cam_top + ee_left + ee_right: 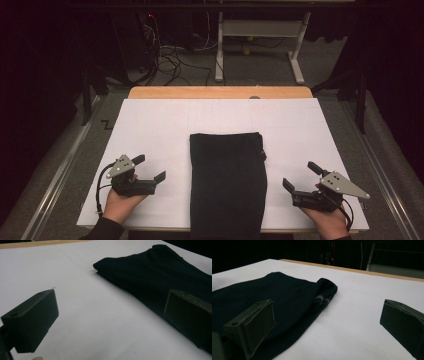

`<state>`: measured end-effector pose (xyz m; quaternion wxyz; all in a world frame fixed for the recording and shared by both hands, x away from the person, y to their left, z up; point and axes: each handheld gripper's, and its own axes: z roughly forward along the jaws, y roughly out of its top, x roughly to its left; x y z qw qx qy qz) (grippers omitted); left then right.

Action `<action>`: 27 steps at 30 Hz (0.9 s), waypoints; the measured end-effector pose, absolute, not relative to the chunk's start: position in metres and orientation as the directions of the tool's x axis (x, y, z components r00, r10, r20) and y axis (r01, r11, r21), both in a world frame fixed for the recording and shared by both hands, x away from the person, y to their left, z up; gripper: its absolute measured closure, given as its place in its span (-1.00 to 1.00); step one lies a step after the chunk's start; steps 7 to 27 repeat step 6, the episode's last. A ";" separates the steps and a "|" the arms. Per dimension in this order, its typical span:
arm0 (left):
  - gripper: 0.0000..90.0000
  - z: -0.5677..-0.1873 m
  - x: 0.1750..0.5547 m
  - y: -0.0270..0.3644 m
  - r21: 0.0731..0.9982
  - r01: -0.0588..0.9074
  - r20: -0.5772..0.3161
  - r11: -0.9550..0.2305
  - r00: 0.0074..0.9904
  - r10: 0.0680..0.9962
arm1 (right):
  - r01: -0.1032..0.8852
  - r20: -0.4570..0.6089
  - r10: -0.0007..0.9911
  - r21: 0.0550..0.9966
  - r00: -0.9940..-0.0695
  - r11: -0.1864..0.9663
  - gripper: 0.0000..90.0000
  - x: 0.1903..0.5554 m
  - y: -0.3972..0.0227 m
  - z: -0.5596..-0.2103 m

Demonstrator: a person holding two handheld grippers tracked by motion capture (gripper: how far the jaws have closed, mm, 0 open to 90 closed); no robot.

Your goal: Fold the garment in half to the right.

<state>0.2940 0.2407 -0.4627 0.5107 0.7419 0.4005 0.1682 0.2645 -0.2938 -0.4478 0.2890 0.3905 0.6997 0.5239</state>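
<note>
The folded black cloth (228,182) lies flat at the middle of the white-covered counter (150,120), its near edge at the counter's front edge. Bare white surface lies open on both sides and beyond its far edge. The left claw (151,168) stands wide open, holding nothing, well left of the cloth. The right claw (299,175) likewise gapes empty, right of it. Both hands rest low near the front edge, claws angled inward.

A white sheet (150,125) covers the wooden worktop (220,92). Behind the worktop, on the grey floor (260,67), stand a white metal frame (260,30) and tangled cables (170,62).
</note>
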 end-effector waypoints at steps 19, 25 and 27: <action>-1.00 -0.462 0.293 0.245 0.899 0.413 -0.158 -0.146 0.616 0.772 | 0.259 0.000 0.852 0.953 -0.524 0.160 -1.00 0.266 -0.293 -0.451; -1.00 -0.462 0.293 0.245 0.899 0.413 -0.158 -0.146 0.616 0.772 | 0.259 0.000 0.852 0.953 -0.524 0.160 -1.00 0.266 -0.293 -0.451; -1.00 -0.462 0.293 0.245 0.899 0.413 -0.158 -0.146 0.616 0.772 | 0.259 0.000 0.852 0.953 -0.524 0.160 -1.00 0.266 -0.293 -0.451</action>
